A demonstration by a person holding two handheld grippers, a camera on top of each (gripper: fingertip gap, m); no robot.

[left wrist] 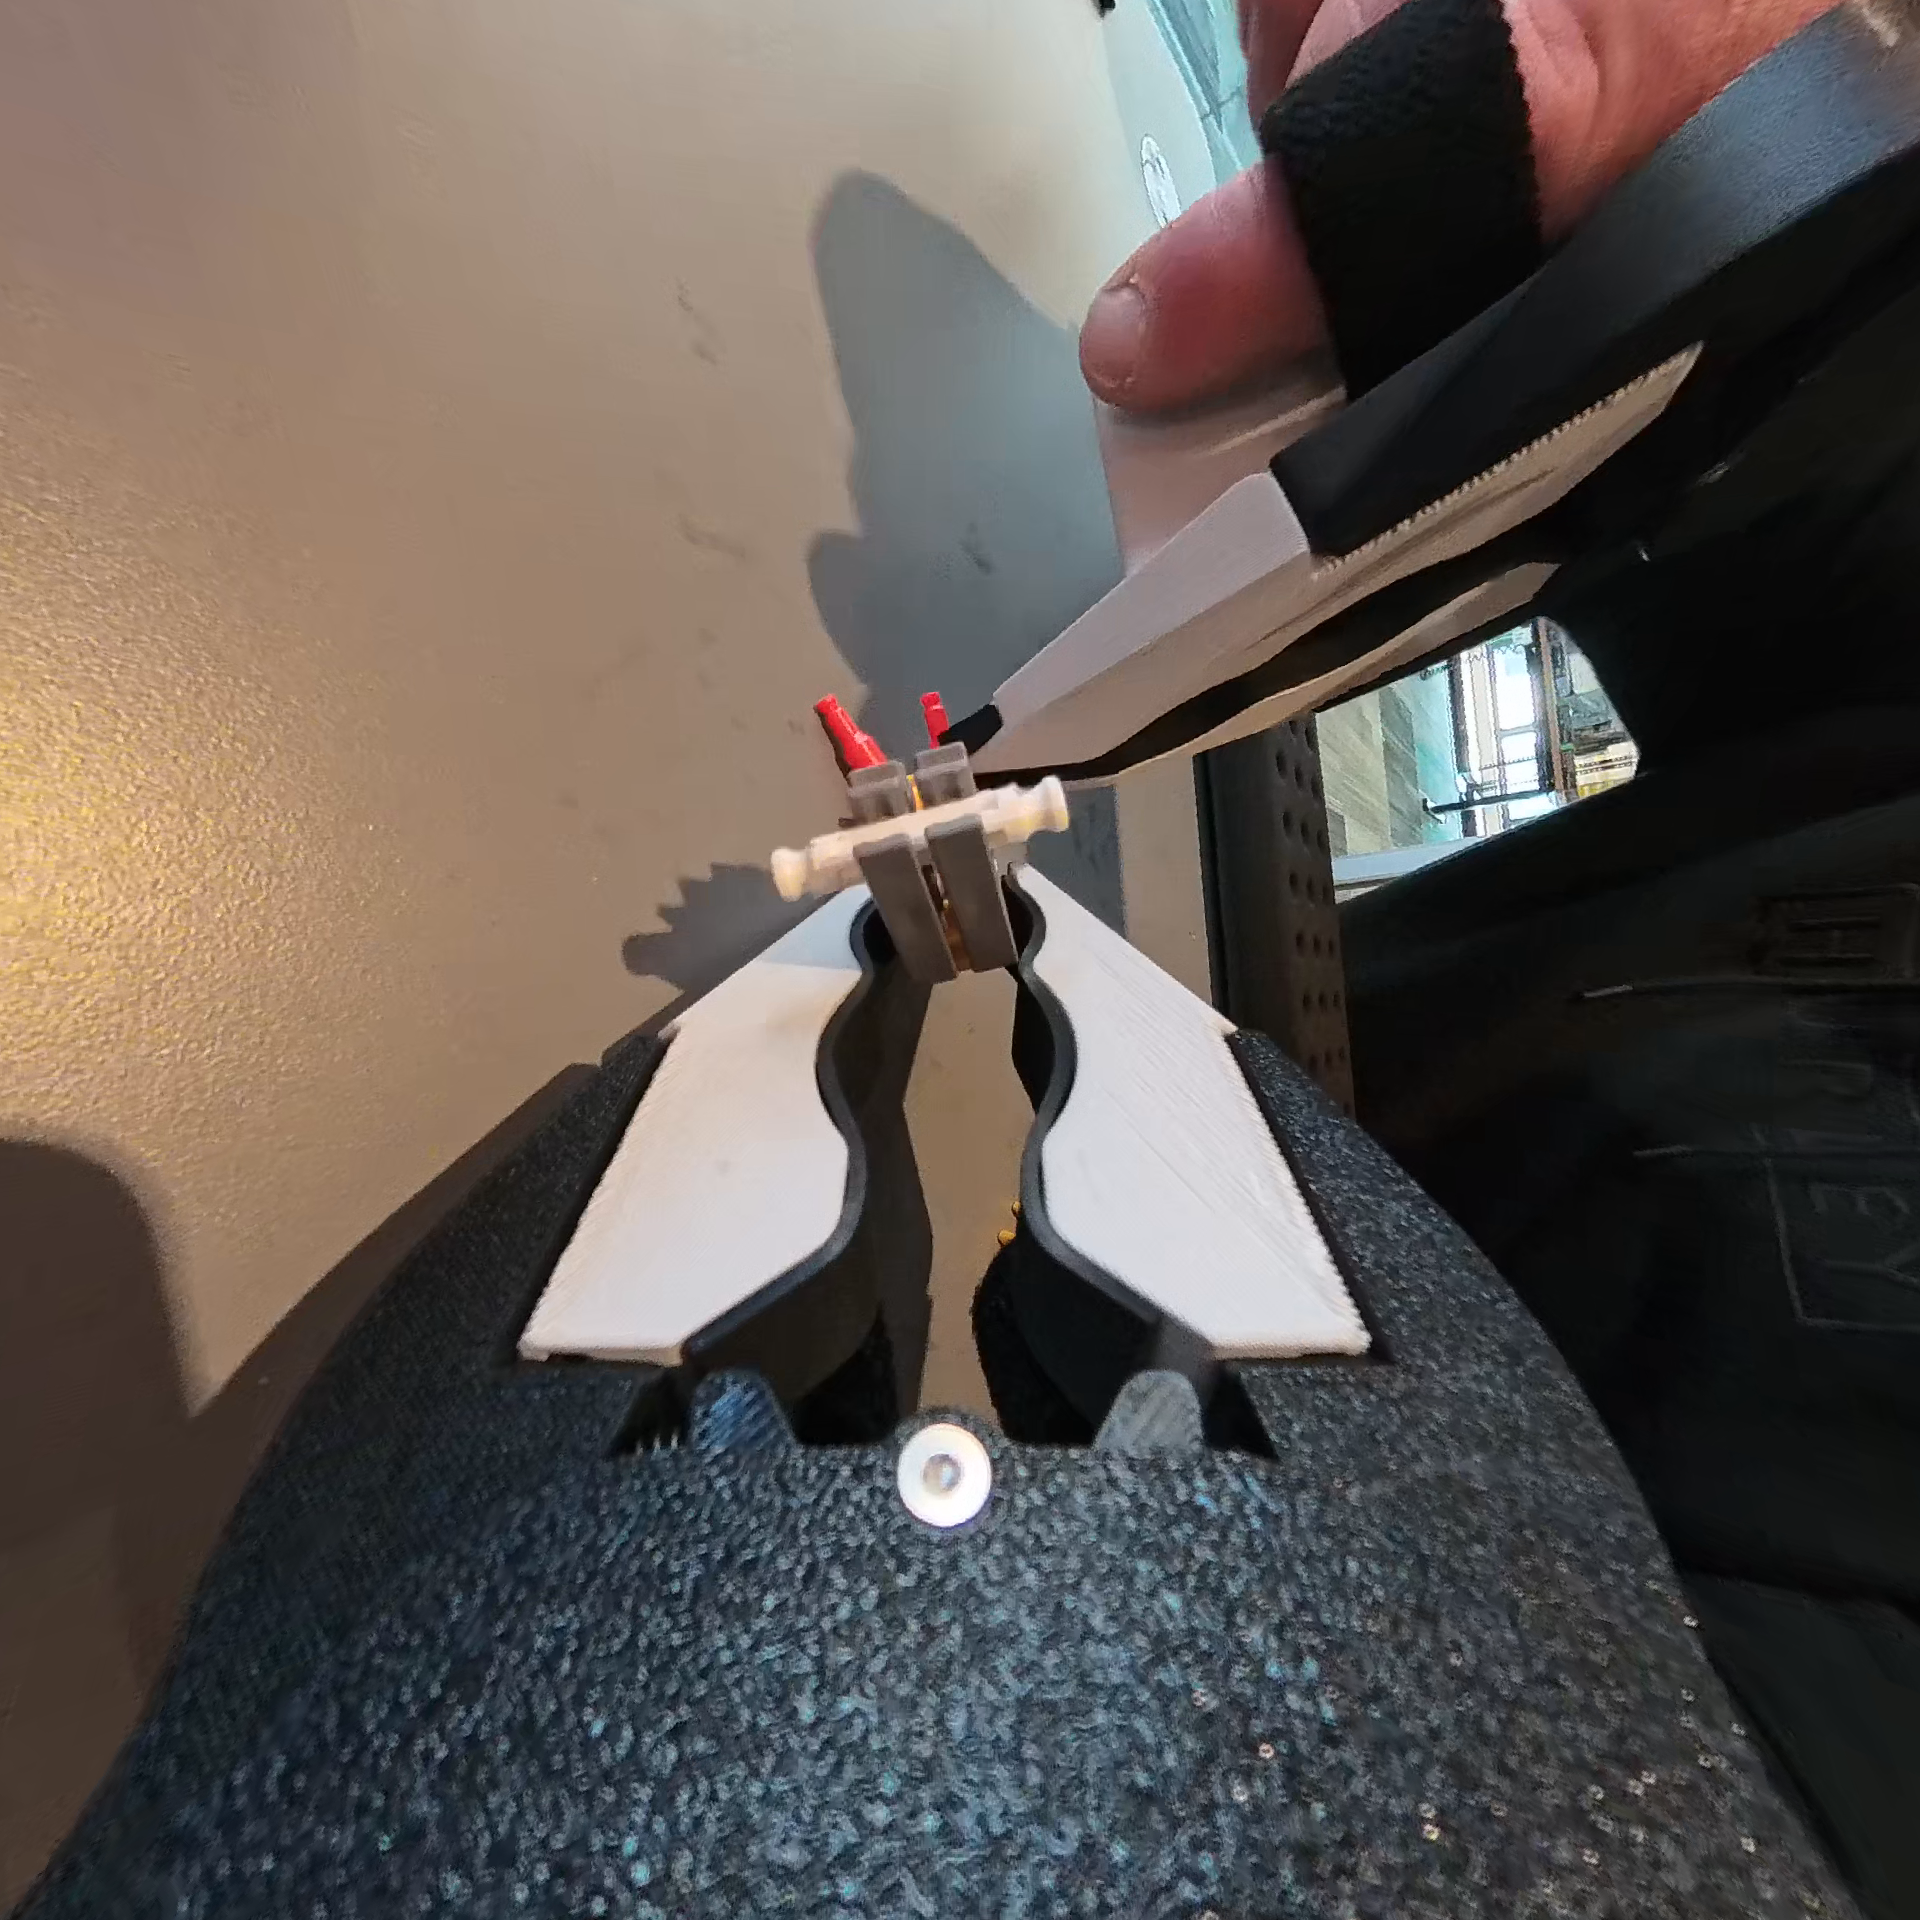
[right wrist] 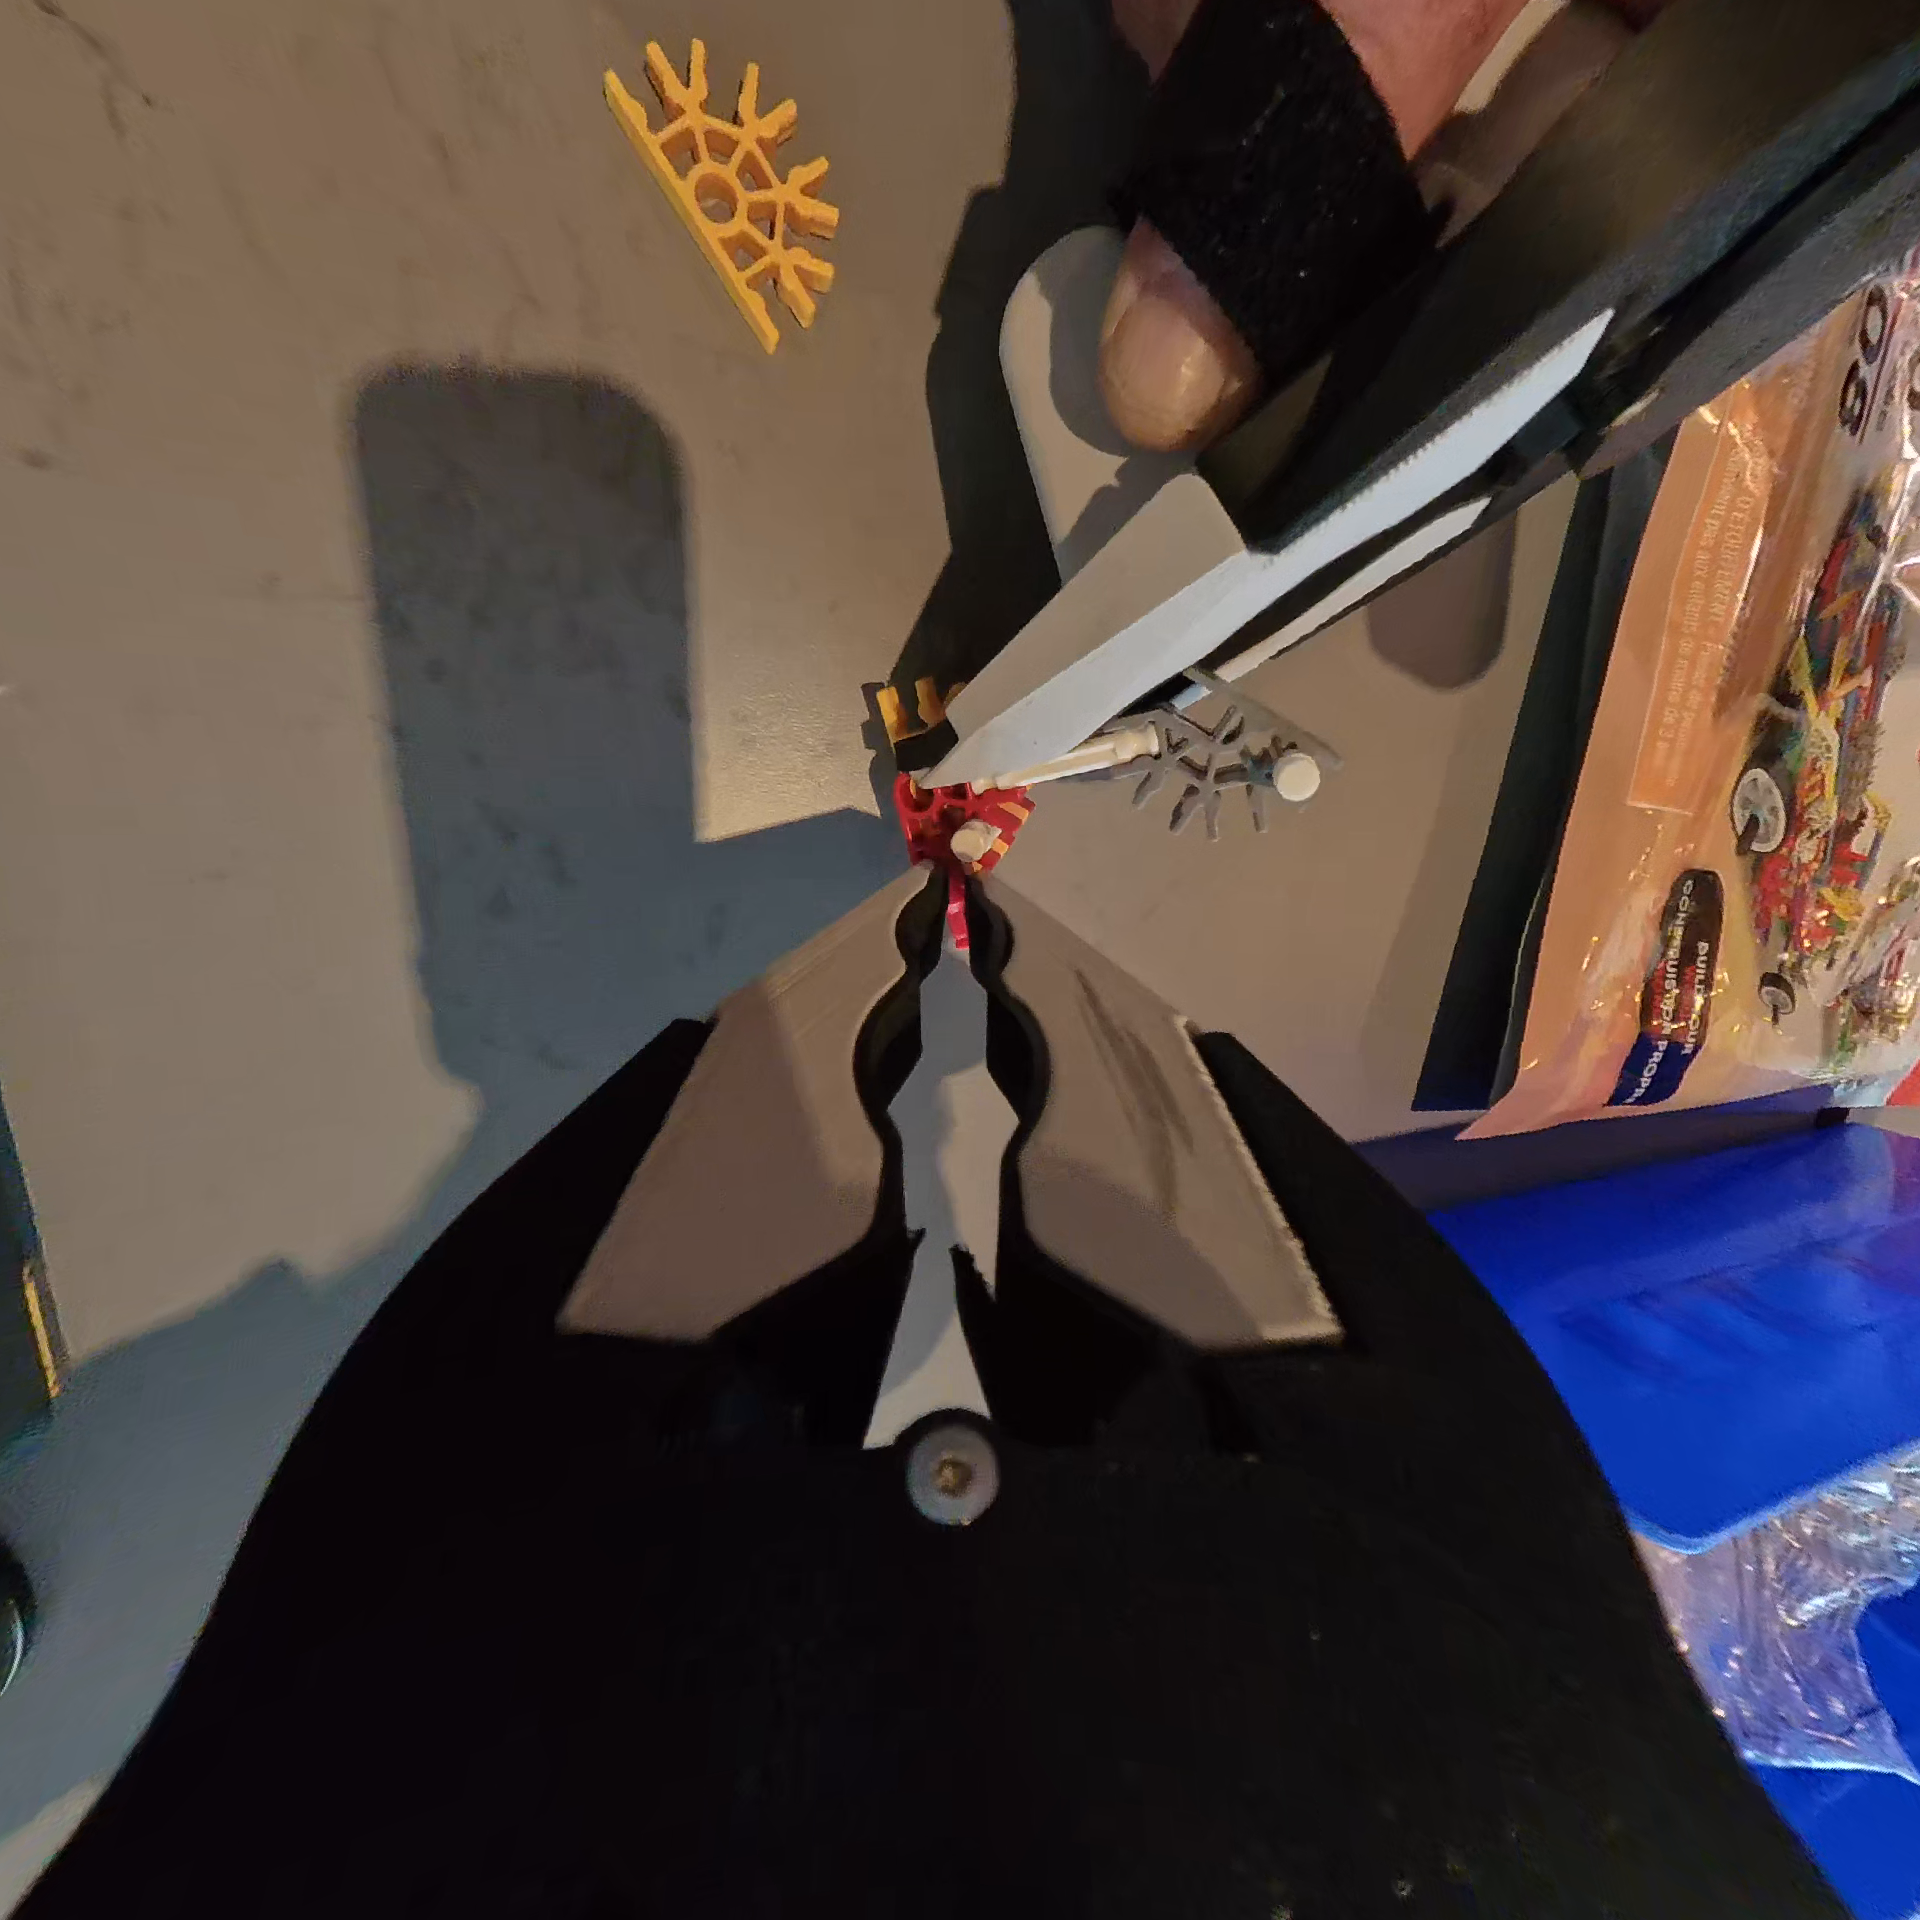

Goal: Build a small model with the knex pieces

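Both pinch: left gripper (left wrist: 951,914) ridged grey connector (left wrist: 940,899), right gripper (right wrist: 954,883) red snowflake connector (right wrist: 951,831).

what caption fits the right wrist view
Right gripper shut on a red connector, meeting the left gripper over a grey table.

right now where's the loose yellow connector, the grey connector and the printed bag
yellow connector (right wrist: 734,191): right wrist view, on its hub, lying flat on the table.
grey connector (right wrist: 1205,777): right wrist view, on its spoked middle, past the tongs.
printed bag (right wrist: 1714,748): right wrist view, on its clear front, at the right edge.
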